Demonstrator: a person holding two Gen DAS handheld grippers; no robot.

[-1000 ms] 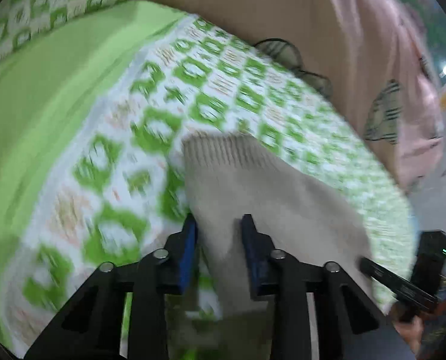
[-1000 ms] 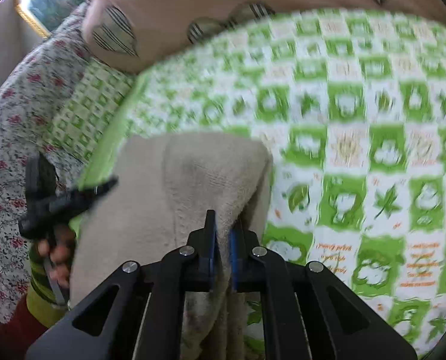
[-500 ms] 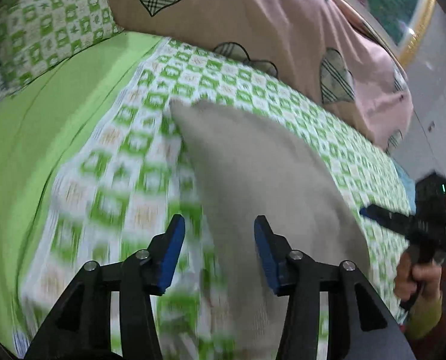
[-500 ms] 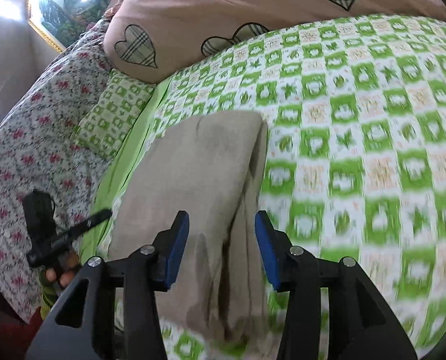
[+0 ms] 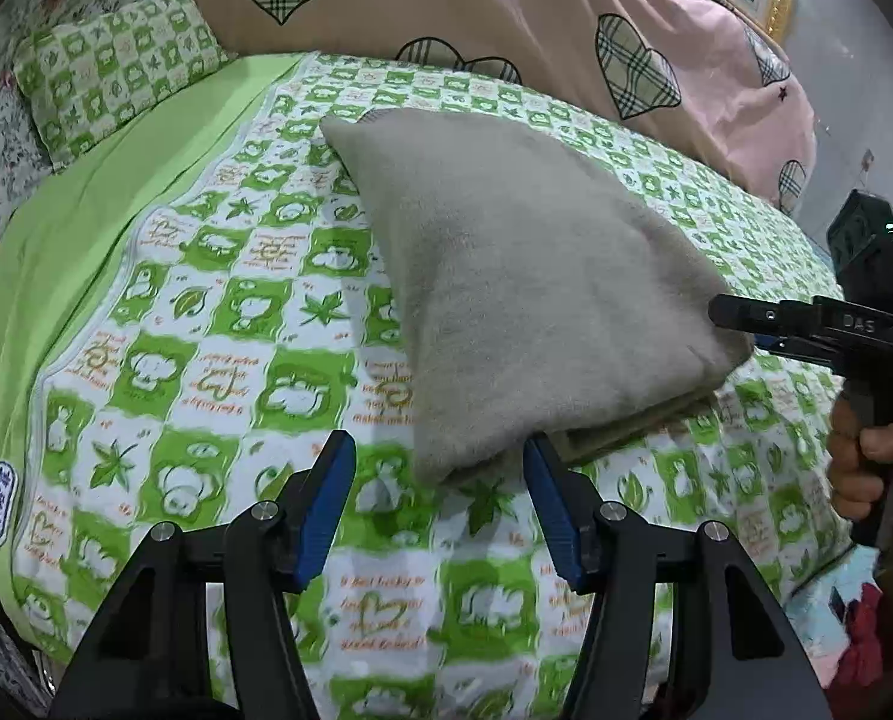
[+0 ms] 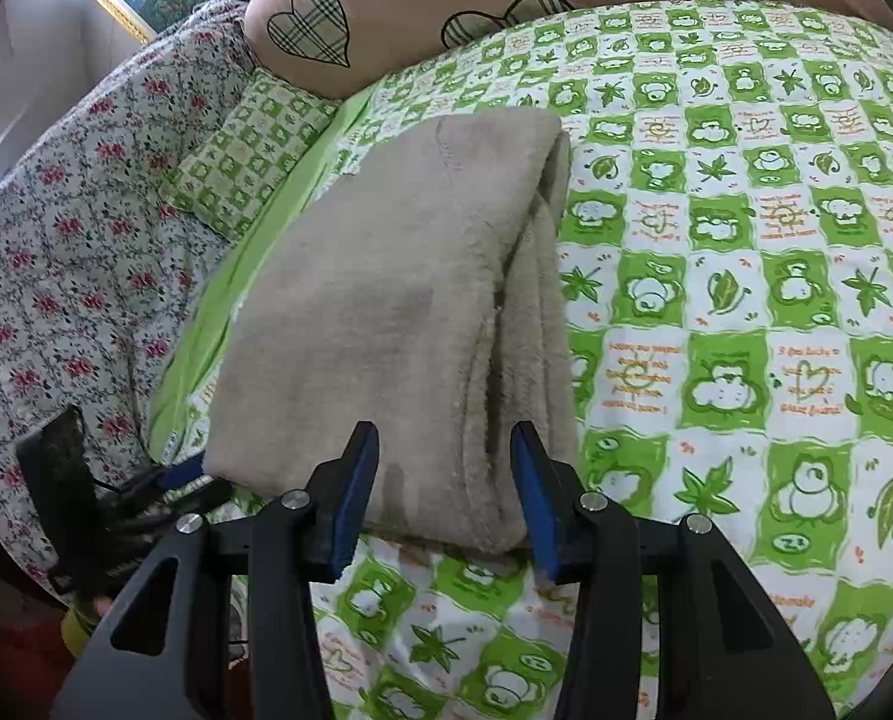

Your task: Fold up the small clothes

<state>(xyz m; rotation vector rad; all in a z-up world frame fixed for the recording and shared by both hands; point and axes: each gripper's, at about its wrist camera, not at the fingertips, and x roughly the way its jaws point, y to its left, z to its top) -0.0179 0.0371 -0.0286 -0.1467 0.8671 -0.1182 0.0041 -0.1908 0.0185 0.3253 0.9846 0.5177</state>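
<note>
Left wrist view showed the left tool (image 5: 440,504) angled downward, jaws apart and opening, over the folded beige garment's (image 5: 524,288) near corner on the bed (image 5: 194,312); only it showed the right hand (image 5: 872,462). The right tool (image 6: 444,495), jaws narrowing unclamped, straddled the garment's near edge.

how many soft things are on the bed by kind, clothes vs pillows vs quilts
Folded beige garment: 1
Green checked pillow: 1
Pink quilt with plaid hearts: 1
Total: 3
</note>
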